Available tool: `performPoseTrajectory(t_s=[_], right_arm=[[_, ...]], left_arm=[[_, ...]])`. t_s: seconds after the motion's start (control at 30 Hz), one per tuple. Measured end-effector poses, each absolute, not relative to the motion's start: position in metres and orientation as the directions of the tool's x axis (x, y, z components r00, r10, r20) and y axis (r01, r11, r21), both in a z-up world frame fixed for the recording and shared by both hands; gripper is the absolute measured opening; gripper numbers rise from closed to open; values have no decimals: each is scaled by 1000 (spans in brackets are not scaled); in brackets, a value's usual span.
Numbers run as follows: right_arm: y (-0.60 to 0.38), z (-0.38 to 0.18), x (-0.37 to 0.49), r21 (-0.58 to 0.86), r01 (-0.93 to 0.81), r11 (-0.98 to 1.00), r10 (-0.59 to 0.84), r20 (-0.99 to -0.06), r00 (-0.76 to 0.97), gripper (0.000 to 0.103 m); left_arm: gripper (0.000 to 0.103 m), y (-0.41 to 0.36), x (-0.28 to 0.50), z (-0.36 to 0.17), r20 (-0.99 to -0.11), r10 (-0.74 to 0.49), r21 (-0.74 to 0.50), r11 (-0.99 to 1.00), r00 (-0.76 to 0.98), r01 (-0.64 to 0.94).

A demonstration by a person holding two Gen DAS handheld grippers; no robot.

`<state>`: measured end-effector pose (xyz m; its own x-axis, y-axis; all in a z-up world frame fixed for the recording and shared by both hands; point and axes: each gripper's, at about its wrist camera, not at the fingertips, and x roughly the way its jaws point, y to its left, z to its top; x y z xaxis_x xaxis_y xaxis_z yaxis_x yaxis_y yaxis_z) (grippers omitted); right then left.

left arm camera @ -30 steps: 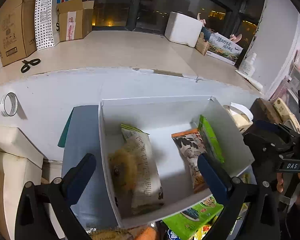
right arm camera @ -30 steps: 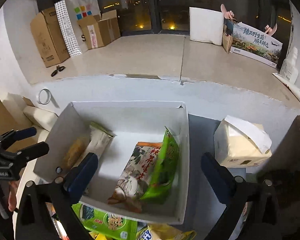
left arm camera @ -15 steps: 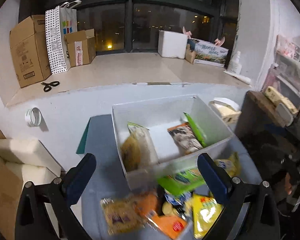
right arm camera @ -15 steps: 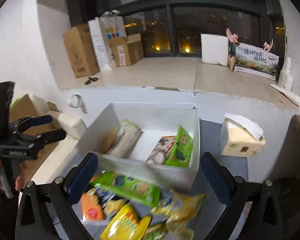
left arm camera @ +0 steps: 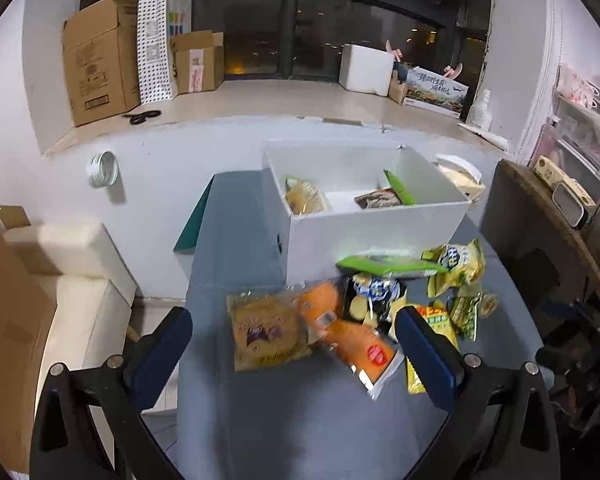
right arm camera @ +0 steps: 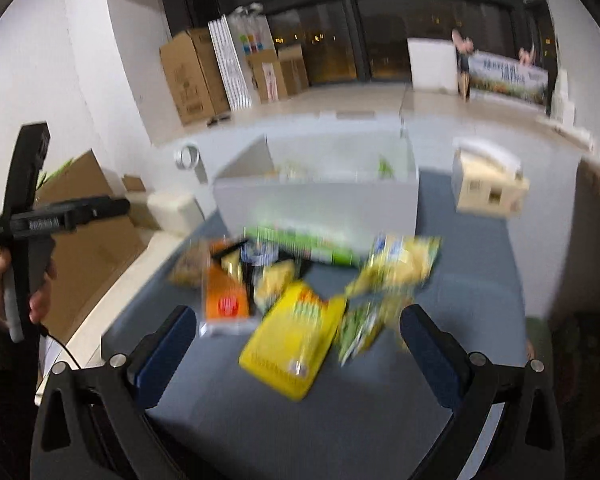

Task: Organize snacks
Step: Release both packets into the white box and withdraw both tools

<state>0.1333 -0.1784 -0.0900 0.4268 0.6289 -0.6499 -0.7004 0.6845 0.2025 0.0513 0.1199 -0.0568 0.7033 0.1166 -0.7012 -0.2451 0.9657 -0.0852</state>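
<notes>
Evidently the snack packets [left arm camera: 352,320] heaped on the table [left arm camera: 300,420] before the white box [left arm camera: 376,224] are light, crinkly and slippery, best pinched at a sealed edge. Both the left tool [left arm camera: 292,344] and the right tool [right arm camera: 296,340] are held wide open and empty.

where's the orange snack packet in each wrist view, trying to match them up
Left wrist: the orange snack packet lies low and centre-right, between the open left gripper's fingers, beside a tan cracker packet.
Right wrist: the orange snack packet sits left of centre, blurred, just above the open right gripper's left finger, next to a yellow bag.
Shared landmark: the white box behind the snack pile.
</notes>
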Motion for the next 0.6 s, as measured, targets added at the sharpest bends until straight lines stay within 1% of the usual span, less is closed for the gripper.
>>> performPoseTrajectory(t_s=[0.1,0.2,0.3,0.43,0.6], right_arm=[[-179,-110,130,190,-697,692,601,-687,409,103],[-175,-117,130,81,-696,714,536,-703,468,103],[-166,-117,133,3,-707,707,513,-690,511,103],[-144,-117,146,-71,-739,669,508,-683,525,103],[-103,-126,164,-255,-763,594,473,-656,588,103]], left_arm=[[103,119,46,-63,-699,119,-91,963,705,-253],[103,115,47,-67,-701,104,-101,965,705,-243],[103,109,48,-68,-702,109,-85,968,704,-234],[103,101,49,-69,-699,124,-49,974,704,-221],[103,98,50,-71,-701,112,-51,977,704,-205]])
